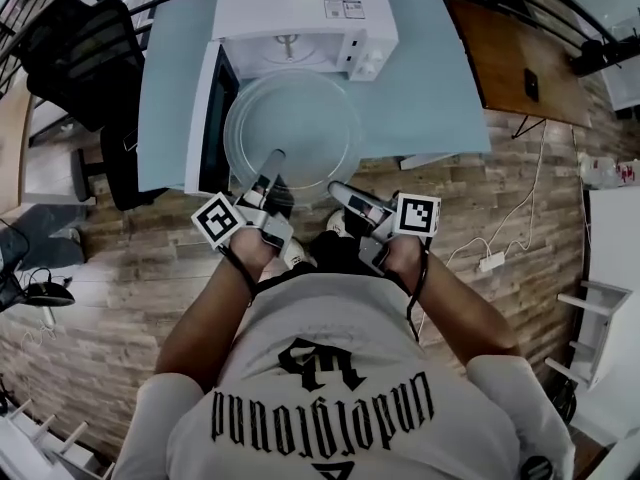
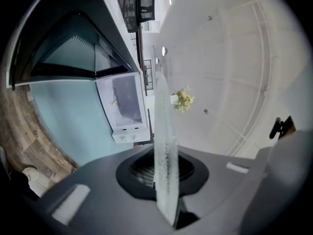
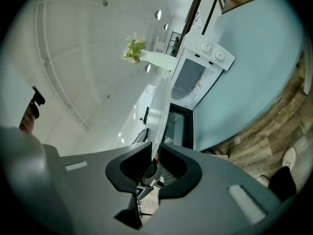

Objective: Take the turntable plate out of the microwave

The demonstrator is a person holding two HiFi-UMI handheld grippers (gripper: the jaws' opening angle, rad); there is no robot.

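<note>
Nearest the lens: white T-shirt with black lettering (image 1: 330,388), both forearms reaching forward.

At far left, white microwave door with dark window (image 1: 212,118), swung open beside the load. Next, left gripper (image 1: 272,160), clamped tight on the near-left rim of the clear round glass turntable plate (image 1: 292,118). In the left gripper view, glass seen edge-on, seated deep between the pads.

In the middle, plate held roughly level in the air, out of the white microwave (image 1: 300,13) and just in front of its open cavity, over the front strip of the pale blue table (image 1: 430,88). Small hub (image 1: 288,40) left bare on the cavity floor.

To the right, right gripper (image 1: 338,188), pinching the near-right rim, apparently with the pad tips only, going by the right gripper view. Beyond, brown wood-plank floor (image 1: 520,198).

Probable step: carrying clear, then setting down.

Risks, as judged:
- Smooth glass gripped only along its near side, so far edge prone to sag and pivot in the jaws.
- Shallow right-hand bite liable to slip.
- Uneven pull between the two hands apt to lever the rim free.
- Left edge close to the door, hence a possible knock on any leftward swing.
- Near part close to the table's edge, so a drop likely to end on the floor, broken.
</note>
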